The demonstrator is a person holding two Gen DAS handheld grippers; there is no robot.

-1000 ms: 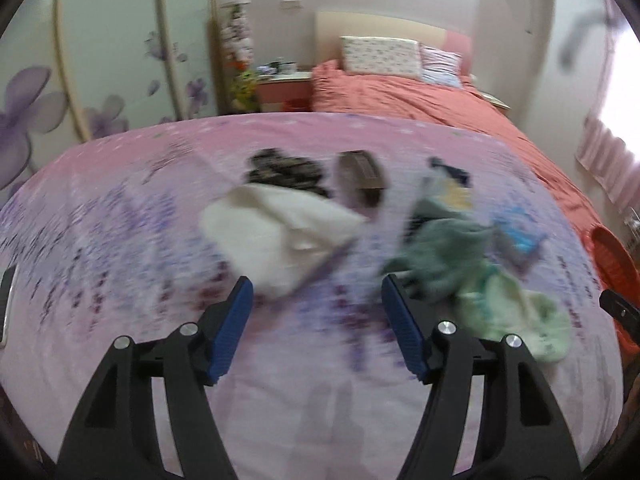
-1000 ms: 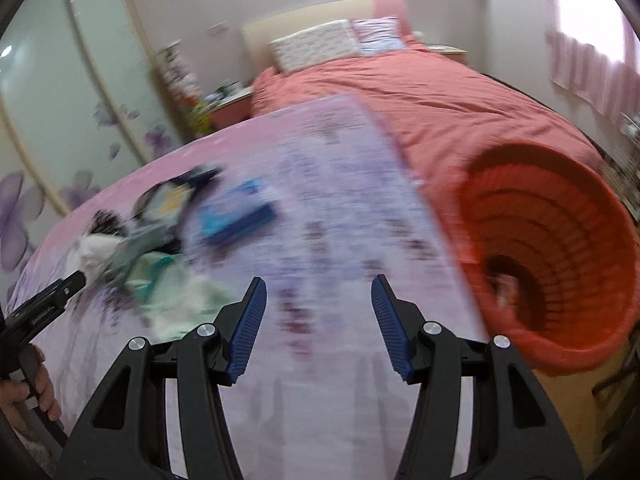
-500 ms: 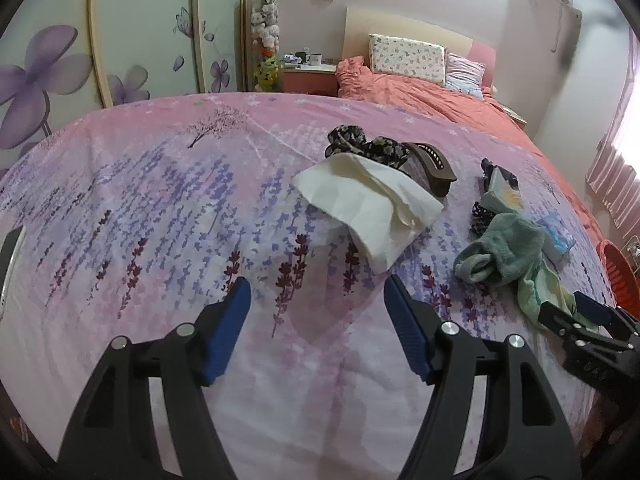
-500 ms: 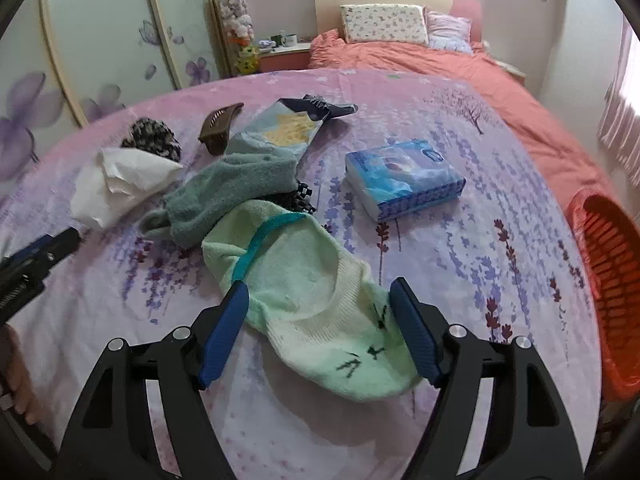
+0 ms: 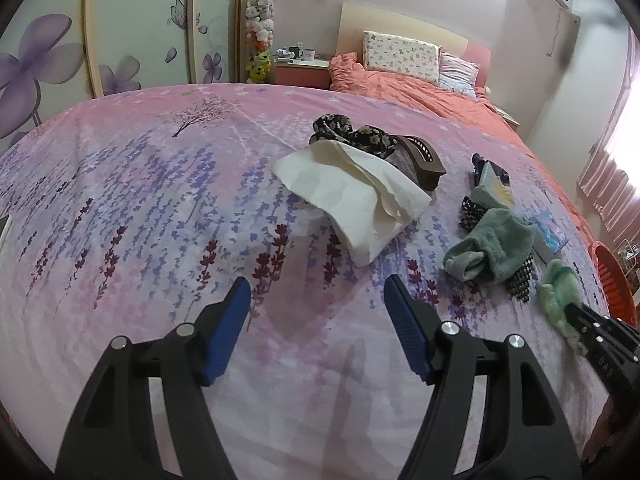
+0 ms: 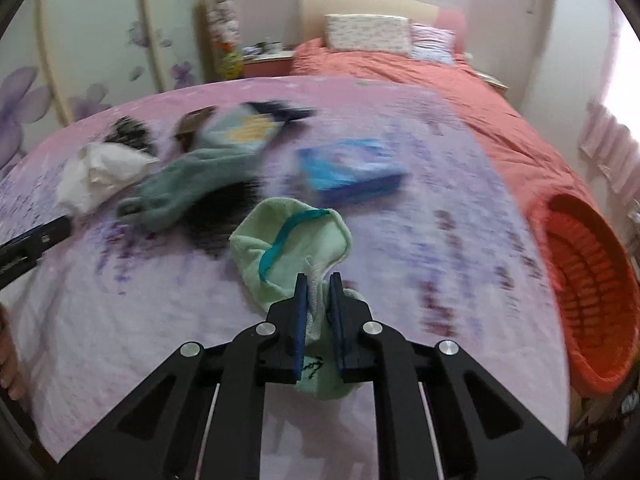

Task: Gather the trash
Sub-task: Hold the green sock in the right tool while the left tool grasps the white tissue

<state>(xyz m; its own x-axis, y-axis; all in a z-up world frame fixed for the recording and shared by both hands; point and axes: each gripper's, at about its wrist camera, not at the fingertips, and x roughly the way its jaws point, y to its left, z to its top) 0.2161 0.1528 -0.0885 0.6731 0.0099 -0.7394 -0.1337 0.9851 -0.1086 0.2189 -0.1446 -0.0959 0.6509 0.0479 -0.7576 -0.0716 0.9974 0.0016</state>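
Pink and lavender-printed bedding (image 5: 140, 208) fills the left wrist view, and no legible writing shows on anything lying on it. The left gripper (image 5: 318, 312) hangs over bare sheet with its blue pads spread wide and nothing between them. The crumpled white tissue (image 5: 356, 200) lies farther off, just right of the line between the fingers and apart from both pads. Behind it sit a black floral cloth (image 5: 352, 134) and a brown comb (image 5: 424, 158). Further right are a grey-green sock (image 5: 490, 246), a dark dotted cloth (image 5: 520, 280) under it, a small pale packet (image 5: 494, 190) and a blue tissue pack (image 5: 550, 234). At the right edge the right gripper (image 5: 576, 316) pinches a light green sock (image 5: 558, 292), with the orange basket (image 5: 612, 284) beyond.

Mint-green knit dominates the right wrist view, which is motion-blurred, so any print on the blue tissue pack (image 6: 350, 170) or the pale packet (image 6: 244, 130) cannot be read; the only marks seen are dark stitched lines on the sock near the fingers. The right gripper (image 6: 319, 280) has its pads drawn nearly together, clamped on the light green sock (image 6: 292, 240), whose teal-trimmed cuff opens just beyond the tips. The grey-green sock (image 6: 188, 188) and white tissue (image 6: 100, 176) lie far left, well apart from the pads. The orange basket (image 6: 592, 292) stands at the right, beside the bed edge. The left gripper's tip (image 6: 36, 240) enters at the left edge.
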